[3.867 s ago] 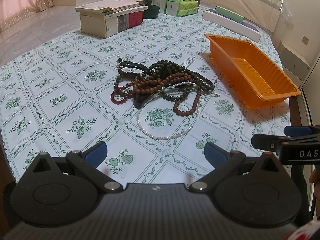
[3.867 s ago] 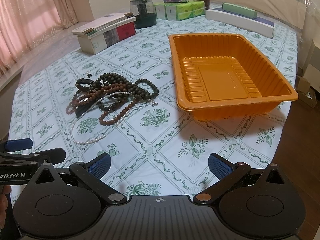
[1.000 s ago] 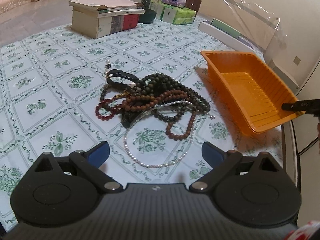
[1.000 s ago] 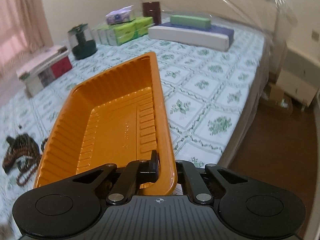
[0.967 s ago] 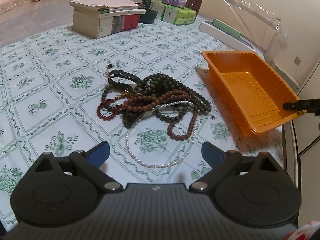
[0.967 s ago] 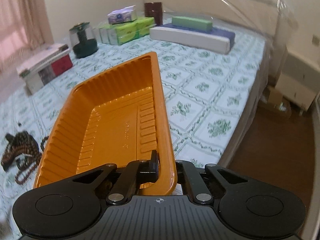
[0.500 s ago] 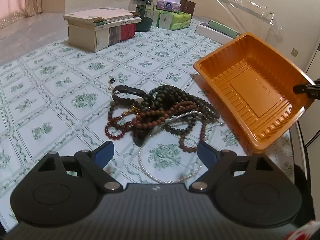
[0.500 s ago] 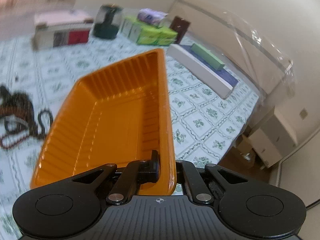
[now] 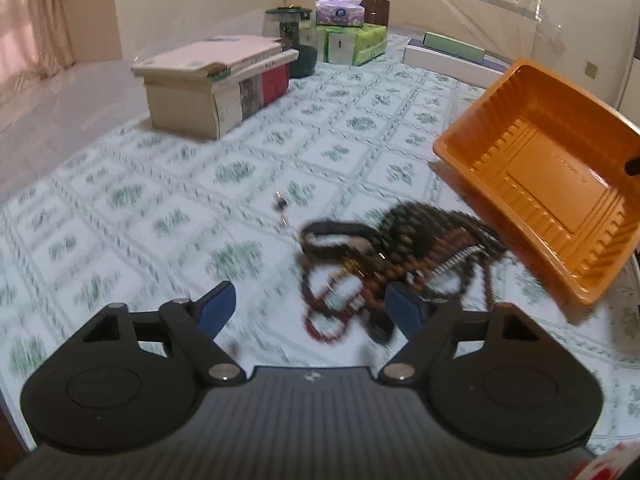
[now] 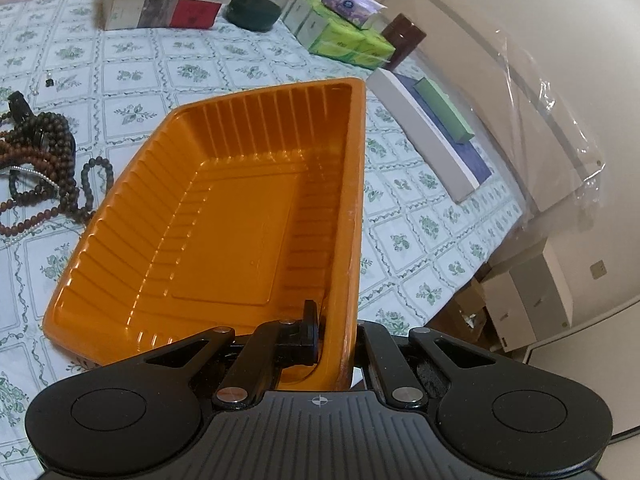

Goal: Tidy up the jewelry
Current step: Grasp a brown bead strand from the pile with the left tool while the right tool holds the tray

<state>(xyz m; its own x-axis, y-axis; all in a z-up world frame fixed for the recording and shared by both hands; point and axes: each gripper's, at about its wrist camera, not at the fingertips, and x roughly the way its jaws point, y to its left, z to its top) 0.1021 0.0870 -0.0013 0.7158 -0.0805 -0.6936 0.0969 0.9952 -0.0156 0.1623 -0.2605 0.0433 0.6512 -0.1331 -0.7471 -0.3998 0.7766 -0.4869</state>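
Observation:
A tangle of bead necklaces (image 9: 384,264), dark, brown and red with a pale strand, lies on the flowered tablecloth. My left gripper (image 9: 312,308) hovers just before the heap's near edge, its jaws closing with nothing pressed between the pads; the picture is blurred. The orange plastic tray (image 10: 224,216) is tilted up off the table, its open side turned toward the beads. My right gripper (image 10: 332,328) is shut on the tray's near rim. In the left wrist view the orange tray (image 9: 560,184) hangs at the right, above the heap's far edge. The bead necklaces (image 10: 36,160) show at the left in the right wrist view.
A stack of books (image 9: 216,80), a dark glass jar (image 9: 292,40), green tissue packs (image 9: 352,44) and long flat boxes (image 10: 432,132) stand at the table's far side. A small dark bead piece (image 9: 280,202) lies apart from the heap. The table's right edge drops to a wooden floor (image 10: 460,312).
The right gripper has lifted and rolled the tray, tipping it toward the beads. The left gripper has moved in closer to the heap, and its fingers have drawn nearer together.

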